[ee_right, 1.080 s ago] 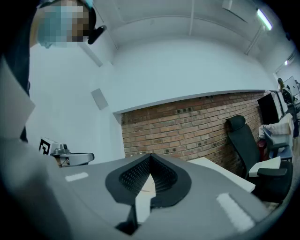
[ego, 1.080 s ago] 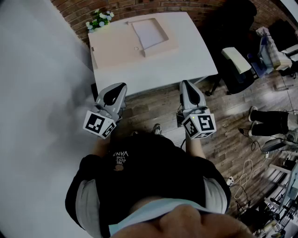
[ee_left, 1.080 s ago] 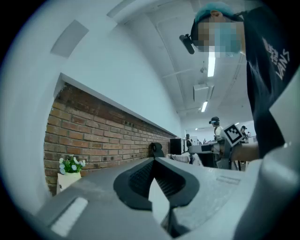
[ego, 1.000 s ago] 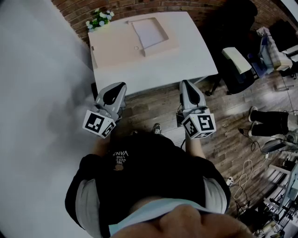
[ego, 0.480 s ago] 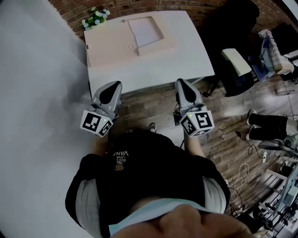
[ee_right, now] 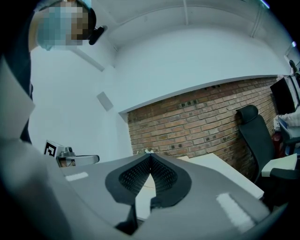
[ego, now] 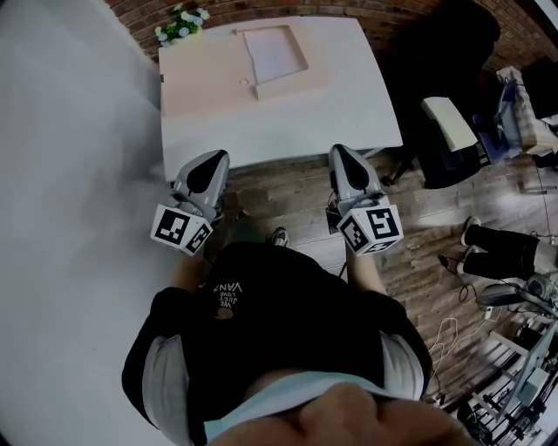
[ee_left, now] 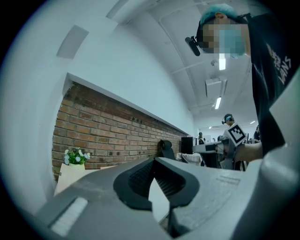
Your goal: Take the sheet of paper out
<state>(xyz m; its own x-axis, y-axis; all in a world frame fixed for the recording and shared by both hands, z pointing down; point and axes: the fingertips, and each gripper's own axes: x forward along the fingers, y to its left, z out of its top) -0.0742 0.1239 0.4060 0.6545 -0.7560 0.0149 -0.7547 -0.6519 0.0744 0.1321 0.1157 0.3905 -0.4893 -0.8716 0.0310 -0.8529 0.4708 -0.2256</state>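
The white sheet of paper lies in a shallow recess of a flat pale-pink case at the far side of the white table. Both grippers are held level in front of the table's near edge, well short of the case. My left gripper is shut with nothing between its pads. My right gripper is also shut and empty. In the right gripper view the table stretches ahead toward the brick wall.
A small pot of white flowers stands at the table's far left corner against the brick wall. A black office chair is to the right of the table. A person's legs, cables and equipment are on the wooden floor at right.
Both grippers have moved forward together to the table's near edge. Their jaws stay shut and empty.
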